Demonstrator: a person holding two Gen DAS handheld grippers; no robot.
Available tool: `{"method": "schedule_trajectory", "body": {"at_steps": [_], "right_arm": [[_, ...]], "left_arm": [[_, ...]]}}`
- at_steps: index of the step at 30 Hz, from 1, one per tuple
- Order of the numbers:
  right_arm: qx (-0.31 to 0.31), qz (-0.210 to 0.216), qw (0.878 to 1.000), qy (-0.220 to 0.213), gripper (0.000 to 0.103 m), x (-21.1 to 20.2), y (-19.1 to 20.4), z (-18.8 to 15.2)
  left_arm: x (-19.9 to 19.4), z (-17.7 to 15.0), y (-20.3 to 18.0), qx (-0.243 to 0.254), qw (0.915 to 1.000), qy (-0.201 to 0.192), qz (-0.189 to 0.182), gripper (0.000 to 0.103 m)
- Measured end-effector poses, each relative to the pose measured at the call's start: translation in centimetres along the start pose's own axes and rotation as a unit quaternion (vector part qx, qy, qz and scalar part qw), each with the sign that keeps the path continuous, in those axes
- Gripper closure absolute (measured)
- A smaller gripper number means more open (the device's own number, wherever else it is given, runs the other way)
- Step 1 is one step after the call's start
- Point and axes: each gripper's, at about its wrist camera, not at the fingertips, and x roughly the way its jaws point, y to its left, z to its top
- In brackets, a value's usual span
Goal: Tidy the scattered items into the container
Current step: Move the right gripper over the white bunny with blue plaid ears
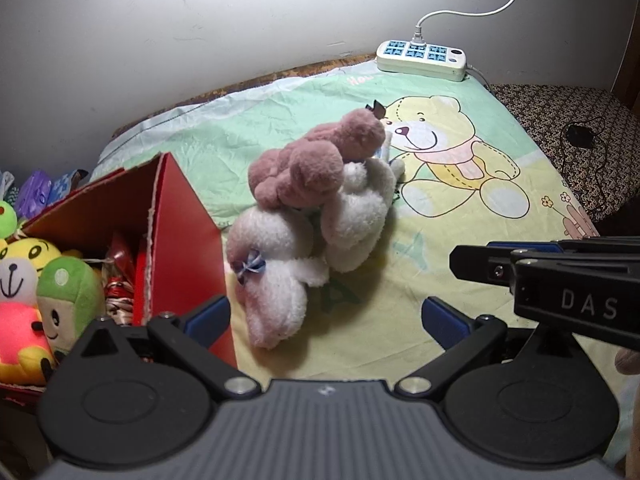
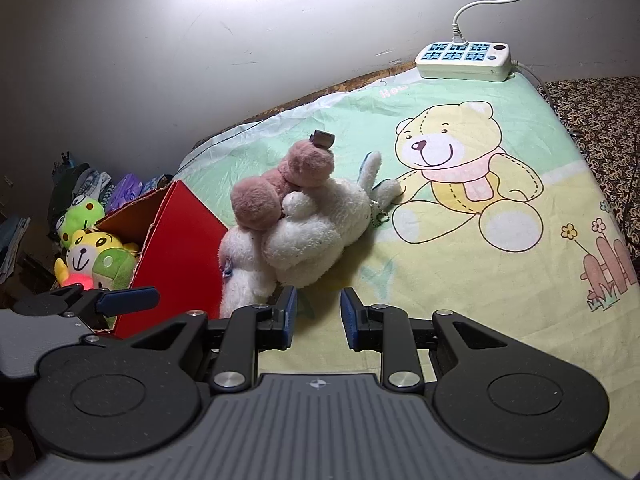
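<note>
A bear-print sheet [image 2: 460, 280] covers the bed. The plush pile [image 1: 316, 216] lies just right of the red box [image 1: 180, 248]. Near it, the left gripper [image 1: 326, 316] gapes wide and empty; the right gripper [image 2: 318, 316] stands narrowly parted, holding nothing.

Left claw [image 1: 326, 316] gapes wide and empty; right claw [image 2: 318, 318] stands narrowly parted, holding nothing.
</note>
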Motion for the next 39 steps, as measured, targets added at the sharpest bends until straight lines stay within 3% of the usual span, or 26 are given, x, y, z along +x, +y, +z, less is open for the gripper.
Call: {"method": "schedule_trajectory", "body": {"at_steps": [23, 39], "right_arm": [[0.022, -0.005, 0.999, 0.029, 0.076, 3.3, -2.4, 2.1], [0.008, -0.013, 0.999, 0.052, 0.071, 5.5, -2.5, 3.2]], "left_arm": [[5.4, 1.0, -0.1, -0.008, 0.9984, 0.043, -0.035, 0.001], [6.3, 1.0, 0.2, -0.012, 0.9974, 0.034, -0.062, 0.001]]}}
